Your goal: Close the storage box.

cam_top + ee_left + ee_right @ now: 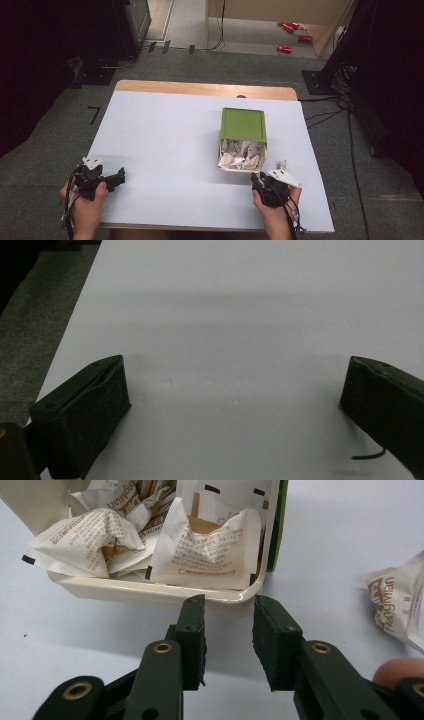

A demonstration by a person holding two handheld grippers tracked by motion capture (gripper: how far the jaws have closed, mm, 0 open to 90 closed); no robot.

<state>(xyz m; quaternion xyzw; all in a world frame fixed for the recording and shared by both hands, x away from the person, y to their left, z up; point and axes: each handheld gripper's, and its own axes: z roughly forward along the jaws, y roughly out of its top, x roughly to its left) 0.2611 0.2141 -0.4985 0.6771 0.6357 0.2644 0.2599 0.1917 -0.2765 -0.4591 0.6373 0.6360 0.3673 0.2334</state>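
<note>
My right gripper (227,605) sits with its jaws at a narrow gap, nothing between the pads, the tips just short of the cream rim of the box (150,594) and pointing at its near right corner. From the right gripper view I cannot say for sure whether the tips touch that rim or stand just clear of it; the angle is too flat. In the high view the right gripper (265,182) rests at the near right part of the table (165,150), held in my right hand (275,210), directly below the box's open end.

The box (242,162) is a shallow cream tray, and a green lid (243,125) covers its far half. Its open near half is packed with crumpled white sachets (205,550) with brown print, one leaning upright against the right wall. One loose sachet (397,605) lies on the table just right of the box; in the high view it shows as a small pale scrap (281,164) beside my right gripper.

My left gripper (235,390) has its jaws spread wide over bare white tabletop, holding nothing. In the high view it (117,178) lies at the near left corner in my left hand (87,205), well apart from the box.
</note>
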